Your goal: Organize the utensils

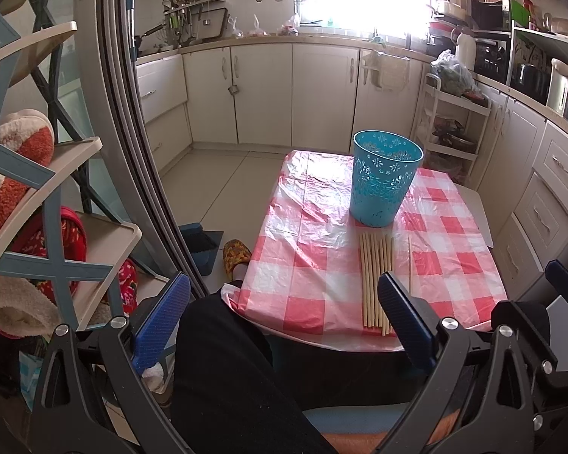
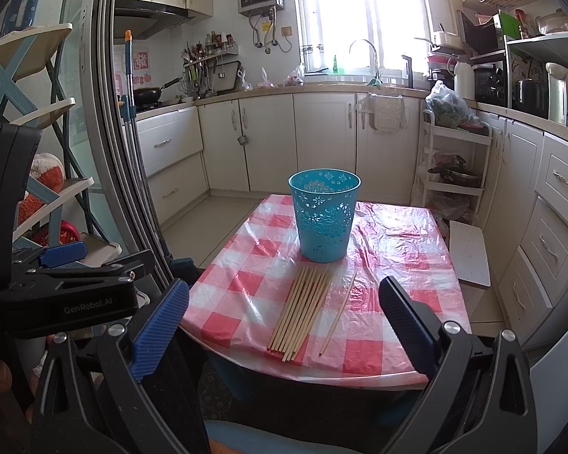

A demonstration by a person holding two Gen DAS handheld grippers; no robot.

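Nearest to us, both grippers hang short of the table's near edge, each with its fingers spread wide and nothing between them. The left gripper (image 1: pixel 284 302) sits above a dark-clothed leg (image 1: pixel 223 359); the right gripper (image 2: pixel 284 302) looks straight down the table (image 2: pixel 223 265). On the body of the left gripper, seen from the right wrist view, we read "GenRobot.AI" (image 2: pixel 89 309).

Just past the near edge, on the red-and-white checked cloth (image 2: pixel 378 257), lies a bundle of wooden chopsticks (image 2: pixel 303 310) packed side by side, their near ends almost at the edge. One single chopstick (image 2: pixel 339 312) lies apart, just to the right of the bundle.

We judge these sticks light, stiff and thin. They should roll readily on the glossy plastic cloth, so a pinch across the middle of the shaft seems safest. The loose one looks the easiest first pick.

Beyond the sticks' far ends, near the table's centre, stands an upright blue perforated cup (image 2: pixel 325 215), open and seemingly empty. It looks light enough to tip if knocked.

Farther off, writing on the kitchen wall poster is too small to read.
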